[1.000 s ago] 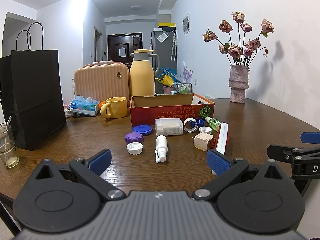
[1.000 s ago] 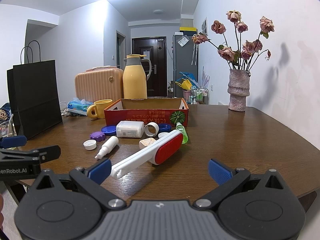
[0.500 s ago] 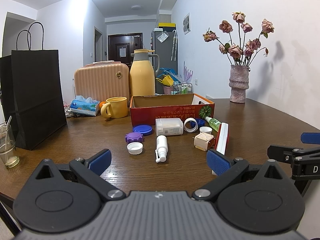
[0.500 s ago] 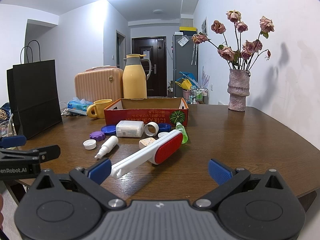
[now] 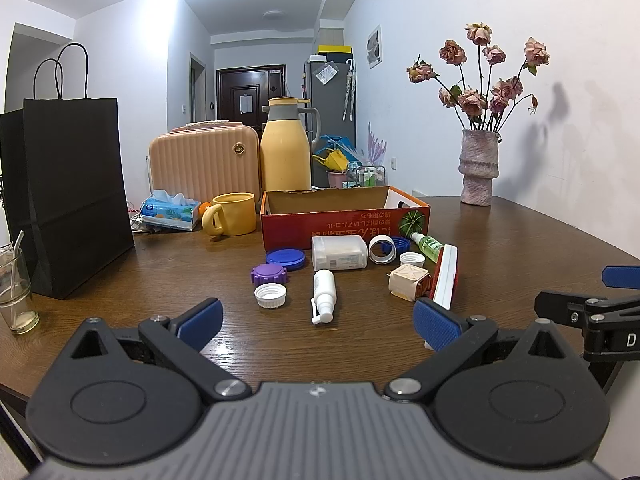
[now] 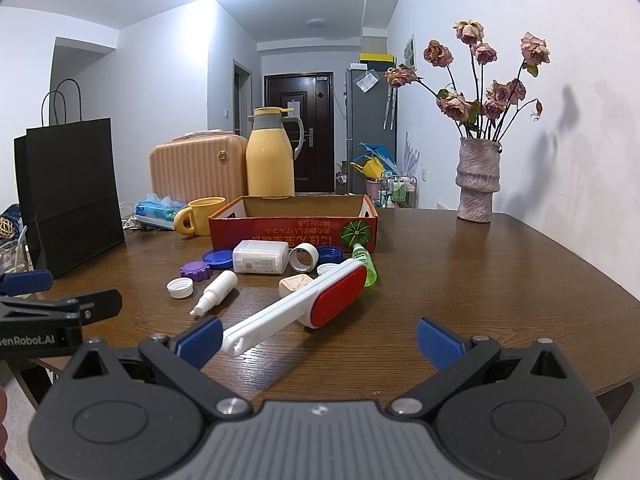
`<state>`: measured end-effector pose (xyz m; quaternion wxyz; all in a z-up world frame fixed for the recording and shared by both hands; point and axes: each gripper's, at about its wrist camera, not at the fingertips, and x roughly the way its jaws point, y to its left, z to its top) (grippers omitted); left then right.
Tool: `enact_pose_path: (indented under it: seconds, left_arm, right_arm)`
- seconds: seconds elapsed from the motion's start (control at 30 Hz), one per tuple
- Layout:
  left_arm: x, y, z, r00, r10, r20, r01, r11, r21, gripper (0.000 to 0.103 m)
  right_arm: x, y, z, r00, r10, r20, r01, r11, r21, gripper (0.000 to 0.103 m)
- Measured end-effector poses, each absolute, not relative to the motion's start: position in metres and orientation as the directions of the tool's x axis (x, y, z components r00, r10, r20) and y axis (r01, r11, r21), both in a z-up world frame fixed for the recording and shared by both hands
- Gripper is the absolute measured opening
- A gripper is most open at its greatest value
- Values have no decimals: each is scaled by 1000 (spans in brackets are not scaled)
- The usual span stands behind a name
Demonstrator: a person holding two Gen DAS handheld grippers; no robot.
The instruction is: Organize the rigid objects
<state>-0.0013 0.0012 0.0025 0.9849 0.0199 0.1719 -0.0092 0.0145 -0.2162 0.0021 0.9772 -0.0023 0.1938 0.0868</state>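
Observation:
A red cardboard box (image 5: 344,224) (image 6: 294,232) stands open on the wooden table. In front of it lie a white spray bottle (image 5: 324,294) (image 6: 216,292), a white rectangular container (image 5: 339,253) (image 6: 261,257), blue (image 5: 285,258), purple (image 5: 270,273) and white (image 5: 271,295) lids, a tape ring (image 5: 381,249), a beige cube (image 5: 408,282), a green bottle (image 6: 365,266) and a red-and-white lint brush (image 6: 300,308) (image 5: 444,276). My left gripper (image 5: 318,322) is open at the near edge, empty. My right gripper (image 6: 318,340) is open too, the brush handle near its left finger.
A black paper bag (image 5: 68,200) stands at the left, a glass (image 5: 14,292) by the edge. Behind the box are a yellow mug (image 5: 232,214), tissue pack (image 5: 170,212), peach case (image 5: 204,160) and yellow thermos (image 5: 286,148). A vase of dried roses (image 5: 478,172) stands far right.

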Motion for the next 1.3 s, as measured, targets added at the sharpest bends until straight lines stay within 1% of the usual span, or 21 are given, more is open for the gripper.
enact_pose_path:
  seconds: [0.37,0.83,1.3]
  left_arm:
    - [5,6,0,938,7,-345,5,999,32,103]
    - [33,10,-10,921,11,-390,-2,1000,24,103]
    - [71,21,-21,900,23,-435,-16,1000,20,103]
  right_arm:
    - [20,-214,-5,899,175,-402,-176,984,36,103]
    - [51,-201,-9,866,187,-464,-202,979,17,103]
    - [99,-191,-16,839,192,-509,-204,978,34,103]
